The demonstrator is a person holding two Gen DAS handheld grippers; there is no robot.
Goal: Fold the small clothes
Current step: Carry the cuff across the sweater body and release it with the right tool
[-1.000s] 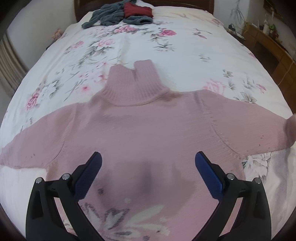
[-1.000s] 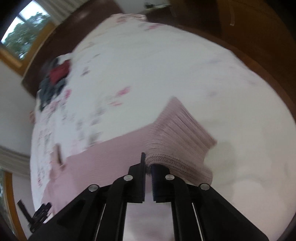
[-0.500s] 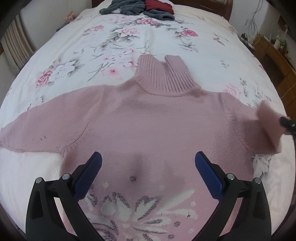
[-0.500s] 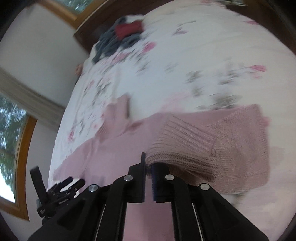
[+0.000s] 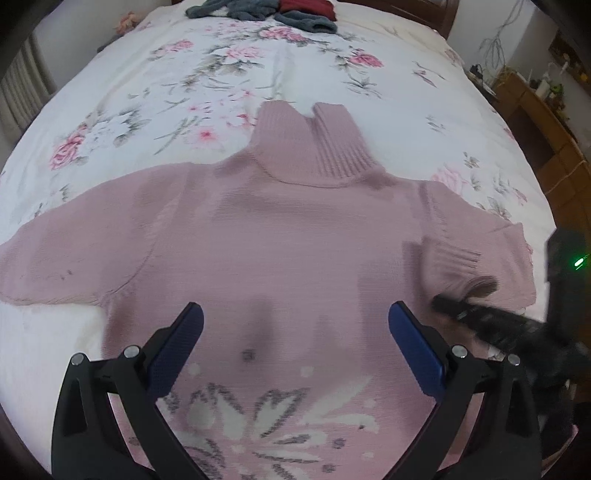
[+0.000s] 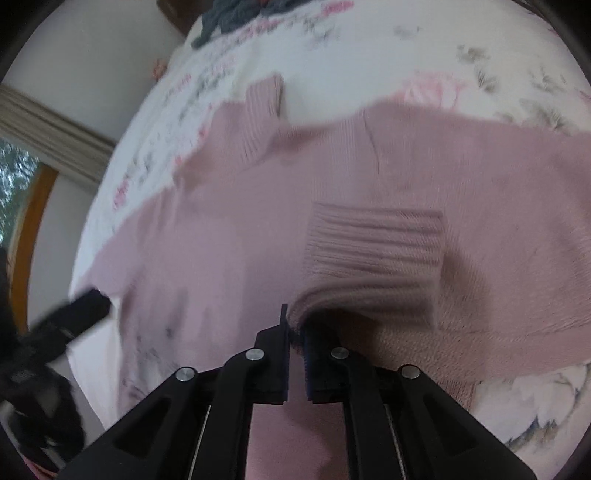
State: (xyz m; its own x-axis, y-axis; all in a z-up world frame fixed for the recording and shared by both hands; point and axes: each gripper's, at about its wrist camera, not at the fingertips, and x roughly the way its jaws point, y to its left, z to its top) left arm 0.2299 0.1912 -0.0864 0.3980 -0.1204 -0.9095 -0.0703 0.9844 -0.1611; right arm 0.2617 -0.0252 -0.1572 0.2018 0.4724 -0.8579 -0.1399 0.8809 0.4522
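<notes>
Lying flat on the floral bed (image 5: 147, 96), the pink sweater (image 5: 280, 243) has its right sleeve cuff (image 6: 373, 251) folded inward. Right tongs (image 6: 295, 332) pinch that cuff; left tongs (image 5: 295, 325) hover spread above the chest.

Location: bedroom in a home.
A wide bed (image 5: 406, 110) with a floral sheet fills both views, backed by a dark wooden headboard (image 5: 413, 11). Loose clothes (image 5: 258, 11) are piled near the headboard; a wooden sideboard (image 5: 543, 125) and a wood-framed window (image 6: 22, 221) stand alongside.
</notes>
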